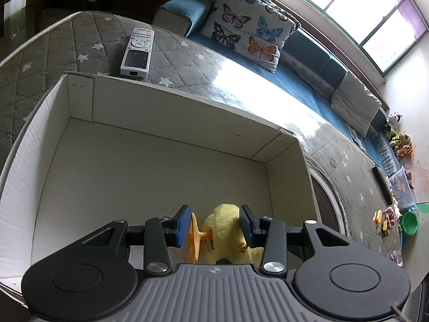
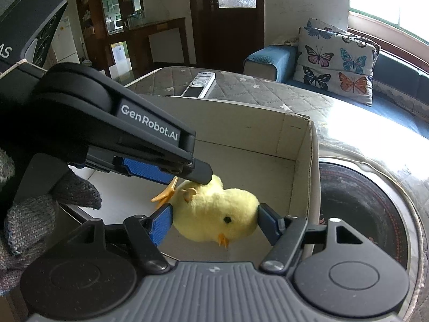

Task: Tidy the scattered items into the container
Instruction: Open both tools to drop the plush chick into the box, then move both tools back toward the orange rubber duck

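- Two grippers meet on one fuzzy yellow plush chick (image 2: 214, 212), inside the white cardboard box (image 2: 297, 139).
- Right gripper (image 2: 214, 221): blue ribbed pads clamped on the chick's rounded body.
- Left gripper (image 1: 215, 221): jaws apart around its rear, orange foot at left pad.
- Right wrist view alone shows eye, beak.
- Silver remote (image 1: 137, 51) on quilted star mat beyond the jaws.

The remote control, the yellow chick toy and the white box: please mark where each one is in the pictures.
remote control (image 1: 136, 51): left wrist view, on its middle, between keys and screen.
yellow chick toy (image 2: 217, 212): right wrist view, on its plush body.
white box (image 1: 187, 115): left wrist view, on its far inner wall.
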`<state>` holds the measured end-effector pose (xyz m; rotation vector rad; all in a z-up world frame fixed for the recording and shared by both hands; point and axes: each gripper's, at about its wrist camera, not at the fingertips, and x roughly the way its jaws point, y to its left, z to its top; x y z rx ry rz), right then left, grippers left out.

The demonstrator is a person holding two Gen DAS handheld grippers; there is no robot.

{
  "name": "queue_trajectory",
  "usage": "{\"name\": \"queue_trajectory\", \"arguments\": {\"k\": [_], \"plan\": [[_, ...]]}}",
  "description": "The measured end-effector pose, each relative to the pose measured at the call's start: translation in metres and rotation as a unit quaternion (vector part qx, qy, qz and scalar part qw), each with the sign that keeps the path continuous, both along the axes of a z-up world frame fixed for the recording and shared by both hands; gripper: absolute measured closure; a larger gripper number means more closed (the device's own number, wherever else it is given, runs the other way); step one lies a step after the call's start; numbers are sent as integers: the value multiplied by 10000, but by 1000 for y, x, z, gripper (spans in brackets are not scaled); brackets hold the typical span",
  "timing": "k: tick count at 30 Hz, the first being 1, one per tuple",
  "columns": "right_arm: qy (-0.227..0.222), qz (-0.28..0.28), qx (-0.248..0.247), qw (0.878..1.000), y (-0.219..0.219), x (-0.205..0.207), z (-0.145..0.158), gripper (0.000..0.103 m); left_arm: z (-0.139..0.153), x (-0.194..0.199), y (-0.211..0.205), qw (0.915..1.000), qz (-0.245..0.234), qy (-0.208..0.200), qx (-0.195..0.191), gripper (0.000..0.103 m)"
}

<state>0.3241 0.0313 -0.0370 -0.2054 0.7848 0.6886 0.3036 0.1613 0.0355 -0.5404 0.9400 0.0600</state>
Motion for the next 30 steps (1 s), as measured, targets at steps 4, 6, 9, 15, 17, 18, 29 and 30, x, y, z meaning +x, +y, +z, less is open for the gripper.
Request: {"name": "queue_trajectory", "arguments": {"k": [4,6,9,15,17,18,29,30], "plan": [[11,-10,33,10000,0,-2,1,33,1,0,-1,10000,-2,-7,12,61],[6,-21,55,10000,-2,-3,3,32,4,-1,-1,10000,-11,-46,6,61],[-31,-39,85,10000,-5,-4,6,32,8,-3,-2,9999,-6,-128,55,61],[-157,-94,155,9997,-16,-12,17,31,20,-12,-7,9995,-31,-282,152,61],[-208,-118,199,9995,-21,-17,23,31,25,-16,-10,9992,-51,-341,178,61],[-237,-123,220,9994,-24,-20,26,31,29,-19,-12,9990,-75,-388,191,61],[-563,-198,402,9974,-59,-66,48,22,53,-61,-39,9963,-327,-719,332,61],[-577,-203,409,9973,-61,-70,49,22,54,-66,-41,9961,-351,-731,338,61]]}}
